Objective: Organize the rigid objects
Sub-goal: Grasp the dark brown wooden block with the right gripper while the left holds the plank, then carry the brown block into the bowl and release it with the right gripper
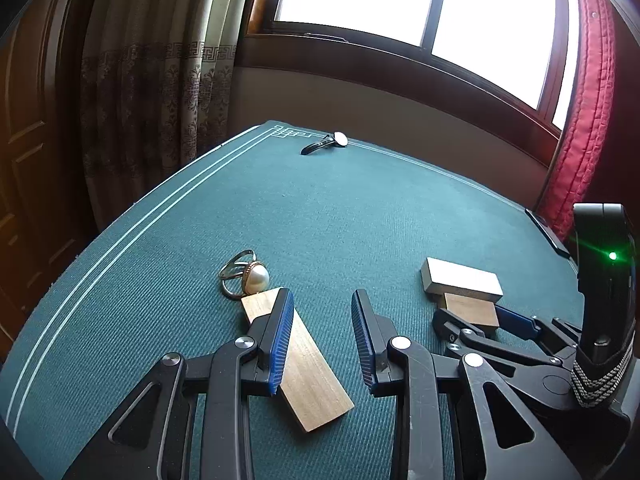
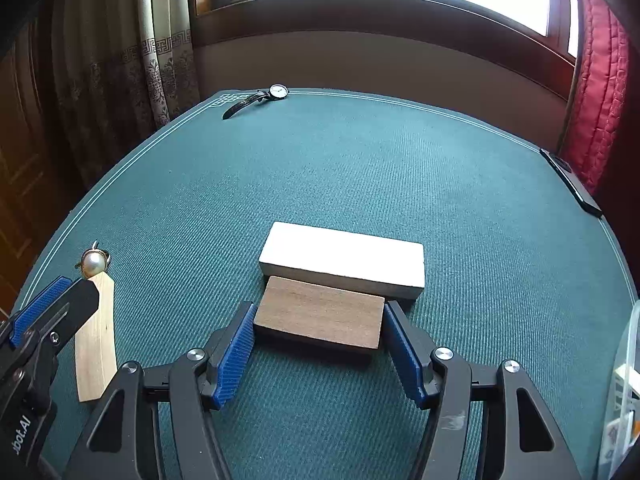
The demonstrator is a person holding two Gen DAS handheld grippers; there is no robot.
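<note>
The right gripper point(image 2: 320, 344) grips the brown wooden block point(image 2: 320, 318) by its two short ends; the white block point(image 2: 344, 260) touches it just beyond. The left gripper point(image 1: 322, 336) is closed down and holds nothing, above the pale wooden plank point(image 1: 308, 376); the pearl ring point(image 1: 246, 276) touches the plank's far end. Only the right view shows the wristwatch point(image 2: 260, 100) face clearly.

**A room in a home**

Patterned curtains point(image 1: 160, 80) are hanging at upper left, a wood-framed window point(image 1: 400, 8) is glowing across the top, and a green cloth-covered table point(image 2: 320, 168) is filling the frame's middle.
</note>
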